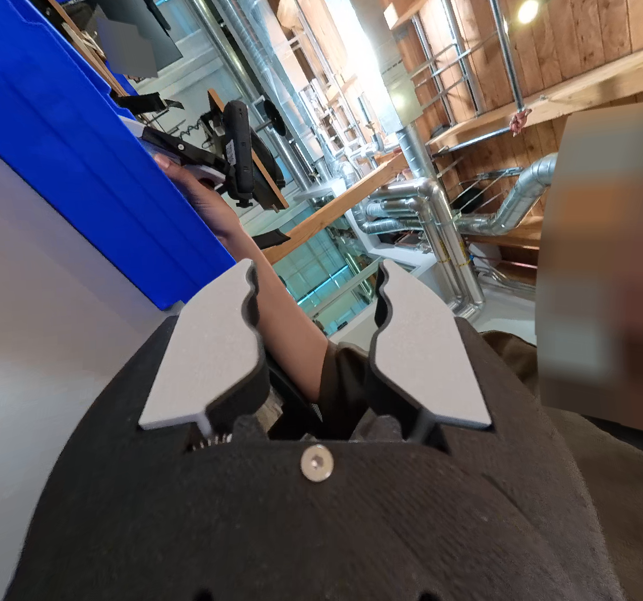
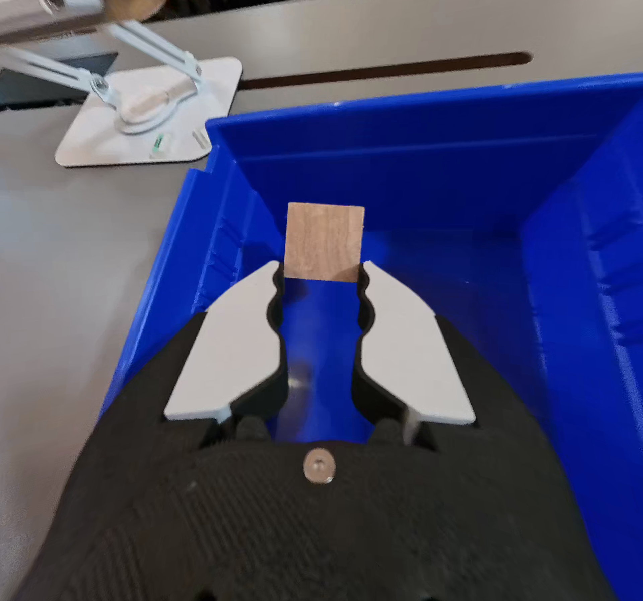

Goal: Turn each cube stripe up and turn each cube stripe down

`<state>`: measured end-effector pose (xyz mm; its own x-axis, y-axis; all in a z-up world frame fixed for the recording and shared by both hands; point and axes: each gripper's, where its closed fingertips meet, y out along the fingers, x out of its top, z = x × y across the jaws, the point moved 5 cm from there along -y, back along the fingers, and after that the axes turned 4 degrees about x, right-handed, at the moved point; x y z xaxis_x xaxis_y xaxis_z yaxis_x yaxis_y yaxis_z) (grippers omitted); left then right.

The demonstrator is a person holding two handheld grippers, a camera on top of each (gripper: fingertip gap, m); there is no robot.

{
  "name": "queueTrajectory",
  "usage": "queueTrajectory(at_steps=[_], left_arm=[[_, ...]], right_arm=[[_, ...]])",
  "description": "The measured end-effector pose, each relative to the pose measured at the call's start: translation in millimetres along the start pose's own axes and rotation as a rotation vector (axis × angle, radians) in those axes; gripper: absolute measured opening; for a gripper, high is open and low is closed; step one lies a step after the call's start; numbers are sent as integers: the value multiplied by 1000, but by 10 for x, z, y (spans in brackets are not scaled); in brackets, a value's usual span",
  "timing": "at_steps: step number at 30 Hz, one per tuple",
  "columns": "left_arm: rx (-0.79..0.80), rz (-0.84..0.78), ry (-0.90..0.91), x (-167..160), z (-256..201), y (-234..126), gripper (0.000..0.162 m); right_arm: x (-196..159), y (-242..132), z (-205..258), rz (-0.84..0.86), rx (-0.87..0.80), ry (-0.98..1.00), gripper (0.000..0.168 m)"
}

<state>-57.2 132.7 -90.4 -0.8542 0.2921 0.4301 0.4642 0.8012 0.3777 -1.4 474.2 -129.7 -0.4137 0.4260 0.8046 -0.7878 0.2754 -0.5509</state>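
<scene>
The right gripper (image 2: 322, 271) pinches the wooden cube (image 2: 324, 241) by its near edge over the blue bin (image 2: 417, 139), likely for turning, no stripe showing, while the left gripper (image 1: 316, 281) idles spread and empty, tilted away.

Bright overhead glare, ceiling lamp (image 1: 528, 11) flaring, wide-angle edge distortion, motion blur

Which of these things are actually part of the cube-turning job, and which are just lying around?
Part of the job:
wooden cube
blue bin
right gripper, closed on the cube
left gripper, open, empty

Just lying about:
white stand base
ceiling pipes
</scene>
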Motion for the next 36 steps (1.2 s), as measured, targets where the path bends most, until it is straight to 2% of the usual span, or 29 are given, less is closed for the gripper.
queueTrajectory(at_steps=[8,13,16,21,25,28,29,31,32,36], left_arm=[[48,-69,49,39,-98,-251,65],[70,-101,76,75,-152,-368,65],[77,-109,94,103,-184,-408,65],[106,-84,164,172,-242,-438,65],[199,-75,350,352,-360,-563,67],[239,-176,425,677,-640,-773,87],[249,-219,453,823,-782,-892,88],[339,-301,552,1141,-1059,-1224,88],[442,-336,606,1309,-1155,-1436,88],[1010,-428,758,1836,-1296,-2458,89]], right_arm=[[-92,354,63,157,-85,-63,42],[-69,376,55,161,-80,-44,43],[-38,301,26,140,-66,-27,54],[192,40,-23,-72,33,56,56],[362,-246,-35,-250,82,85,56],[435,-469,21,-313,70,26,55],[454,-549,57,-330,69,1,55],[477,-716,127,-366,57,-53,53],[481,-797,158,-384,44,-79,51],[447,-1072,266,-431,-4,-151,47]])
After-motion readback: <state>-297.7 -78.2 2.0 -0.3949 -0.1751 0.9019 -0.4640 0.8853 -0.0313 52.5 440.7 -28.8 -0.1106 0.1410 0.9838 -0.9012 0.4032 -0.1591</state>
